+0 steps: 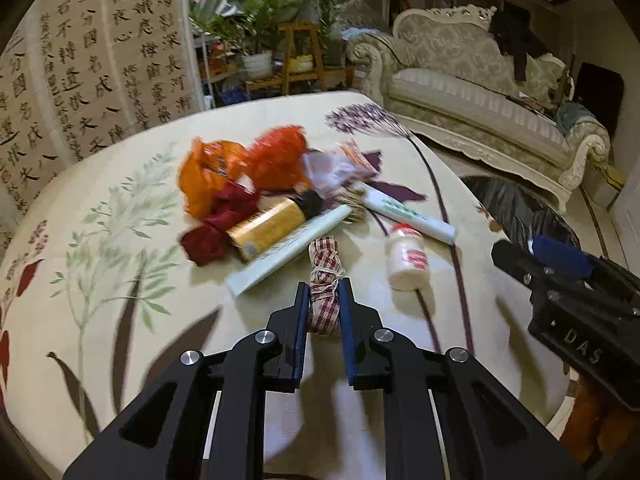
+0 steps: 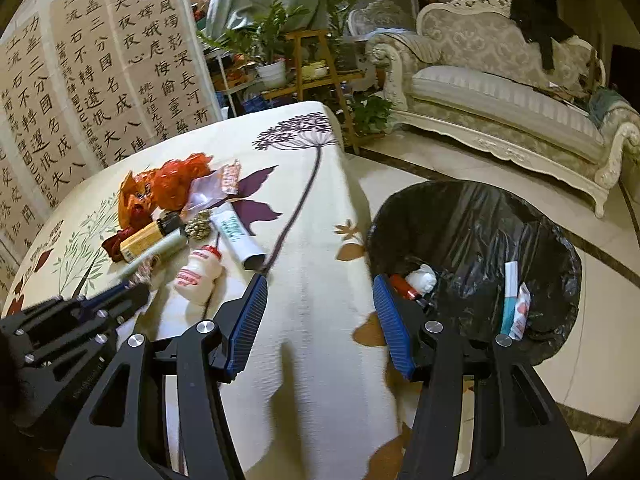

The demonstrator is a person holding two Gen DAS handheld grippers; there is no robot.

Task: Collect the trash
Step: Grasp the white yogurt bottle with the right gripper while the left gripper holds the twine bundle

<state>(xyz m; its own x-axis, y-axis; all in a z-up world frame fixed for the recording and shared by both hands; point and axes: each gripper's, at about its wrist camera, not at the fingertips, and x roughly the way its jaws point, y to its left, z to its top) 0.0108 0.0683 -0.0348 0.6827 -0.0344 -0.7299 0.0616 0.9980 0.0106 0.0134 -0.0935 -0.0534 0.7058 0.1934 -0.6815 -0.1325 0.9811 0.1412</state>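
Observation:
A checked red-and-cream cloth bundle (image 1: 325, 280) tied with string lies on the floral tablecloth (image 1: 120, 248), and my left gripper (image 1: 324, 290) is shut on it, its pads pressing both sides. Just beyond lie a small white bottle (image 1: 408, 260), a gold can (image 1: 272, 226), pale tubes (image 1: 412, 218), a dark red wrapper and orange wrappers (image 1: 240, 168). My right gripper (image 2: 320, 292) hangs open over the table's edge with nothing between its fingers. The black-lined trash bin (image 2: 480, 232) stands on the floor to the right, holding a few discarded items.
A cream sofa (image 2: 500, 92) stands across the tiled floor. Potted plants and a wooden stool (image 2: 312, 64) sit behind the table. A calligraphy screen (image 2: 80, 88) rises along the table's left side.

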